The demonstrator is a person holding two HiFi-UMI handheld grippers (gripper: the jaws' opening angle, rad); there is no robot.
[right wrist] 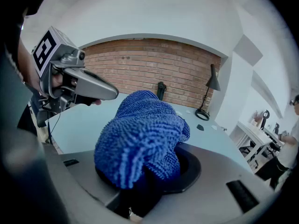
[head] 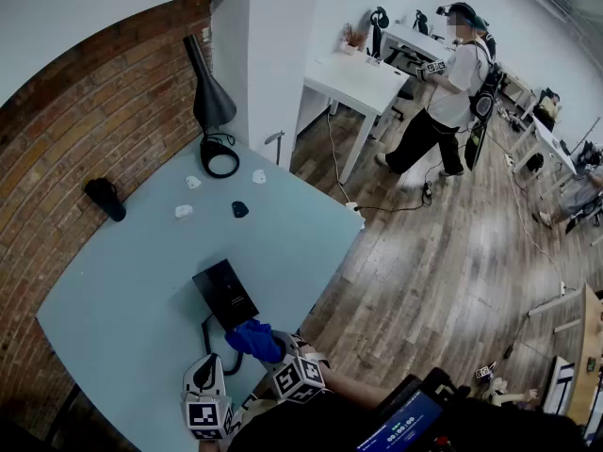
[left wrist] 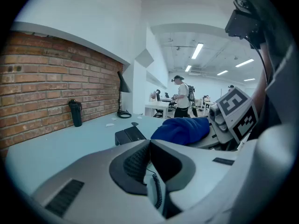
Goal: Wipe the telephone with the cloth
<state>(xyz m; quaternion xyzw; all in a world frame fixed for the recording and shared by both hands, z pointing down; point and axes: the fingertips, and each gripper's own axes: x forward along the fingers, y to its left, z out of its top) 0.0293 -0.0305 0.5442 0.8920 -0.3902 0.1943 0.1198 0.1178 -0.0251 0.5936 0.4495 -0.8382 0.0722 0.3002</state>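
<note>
Right claw (right wrist: pixel 150 172) was clamped on the blue cloth (right wrist: pixel 140 134). The cloth was bunched up over the jaws and hid most of the gap in the right gripper view.

Left claw (left wrist: pixel 149 142) had its jaws together at the tips, with nothing gripped between them.

Black telephone (head: pixel 226 295) sat flat on the light blue tabletop (head: pixel 113 290), lower centre of the head view, with a dark cord trailing off its lower left side. The cloth was at the telephone's lower right corner in that view and met its edge in the picture, but contact couldn't be confirmed. In the left gripper view the telephone showed left of the cloth, mid frame.

Both claws were at the bottom edge of the head view, left one lower left of the cloth and well clear of the telephone.

Further up the tabletop were a black desk lamp (head: pixel 209 102) and a black bottle (head: pixel 105 199) by the brick wall. A person (head: pixel 448 92) stood at the white desks, upper right.
</note>
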